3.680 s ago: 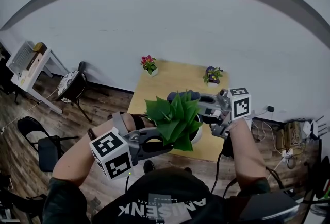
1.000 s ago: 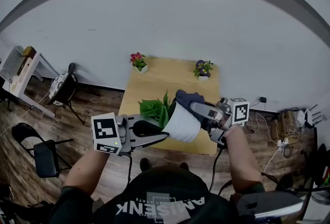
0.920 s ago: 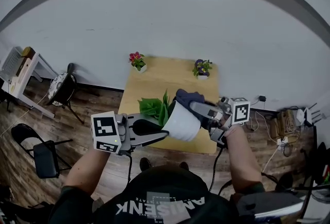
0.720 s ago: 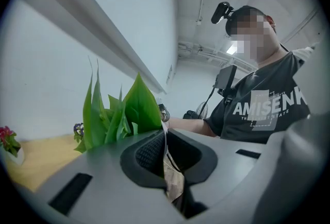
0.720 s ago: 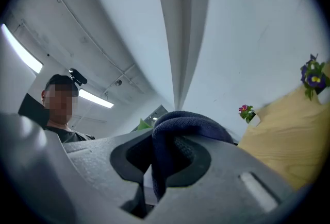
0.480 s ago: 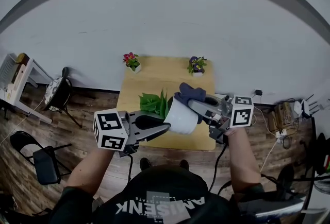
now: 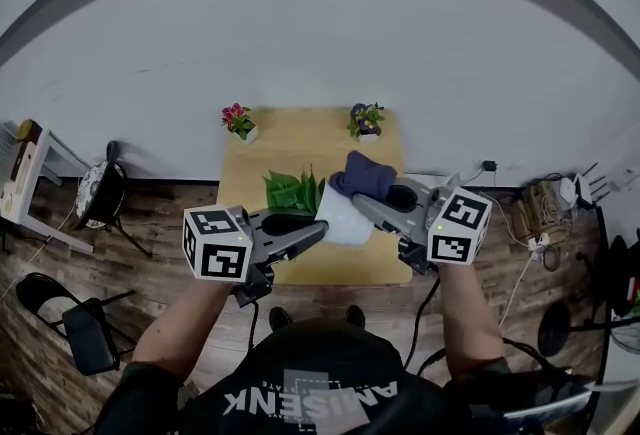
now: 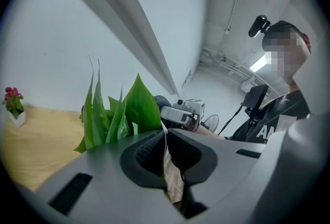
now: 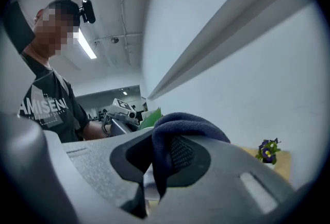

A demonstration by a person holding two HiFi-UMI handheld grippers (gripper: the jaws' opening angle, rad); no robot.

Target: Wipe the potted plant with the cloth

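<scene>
White wall (image 7: 320,33) fills the upper half of the head view. Below it, at frame centre, a light wooden bench (image 7: 300,138) stands against the wall, with dark plank floor (image 7: 150,223) to its left. Two small pots sit at the bench's far edge: a pink-flowered pot (image 7: 237,120) toward the left and a purple-flowered pot (image 7: 366,118) toward the right.

The potted plant (image 7: 343,221) is held above the bench at mid-frame, its white pot tipped so the green leaves point toward the upper left. The left gripper (image 7: 318,228) comes in from the lower left, and its dark pads (image 8: 149,152) pinch the pot's thin white rim. The right gripper (image 7: 365,208) reaches in from the lower right, jaws clamped on a dark blue cloth (image 7: 362,175). The cloth lies against the pot's upper right side and bulges up over the jaws in the right gripper view.
</scene>
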